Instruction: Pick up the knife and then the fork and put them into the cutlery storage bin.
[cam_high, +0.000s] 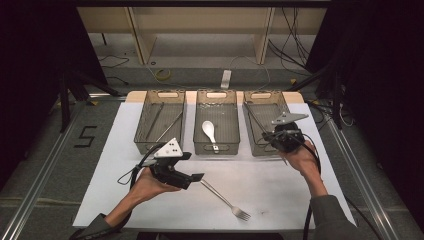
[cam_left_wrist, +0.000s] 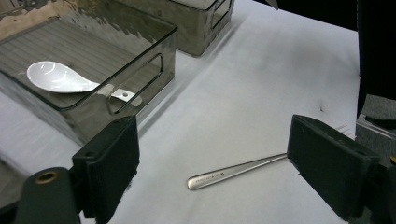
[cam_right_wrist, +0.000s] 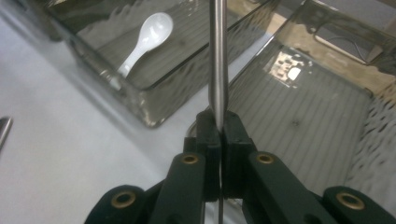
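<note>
The left tool (cam_high: 196, 176) stands wide open at the lower left of the high view, gripping nothing; a fork (cam_high: 223, 195) lies flat on the white table (cam_high: 280, 190) just beside it, its handle end (cam_left_wrist: 233, 171) between the spread jaws in the left gripper view, untouched; the right tool (cam_right_wrist: 219, 128), at the right of the high view, is clamped tight on a thin metal rod (cam_right_wrist: 217, 60) that rises to the top of its own view over the right bin (cam_right_wrist: 303, 107); a white spoon (cam_high: 209, 132) lies in the middle bin (cam_high: 216, 148); the left bin (cam_high: 159, 120) holds thin sticks.

Steel fork (cam_high: 223, 197) flat on table (cam_high: 280, 190); metal rod (cam_right_wrist: 217, 60) in tongs (cam_right_wrist: 219, 128).
</note>
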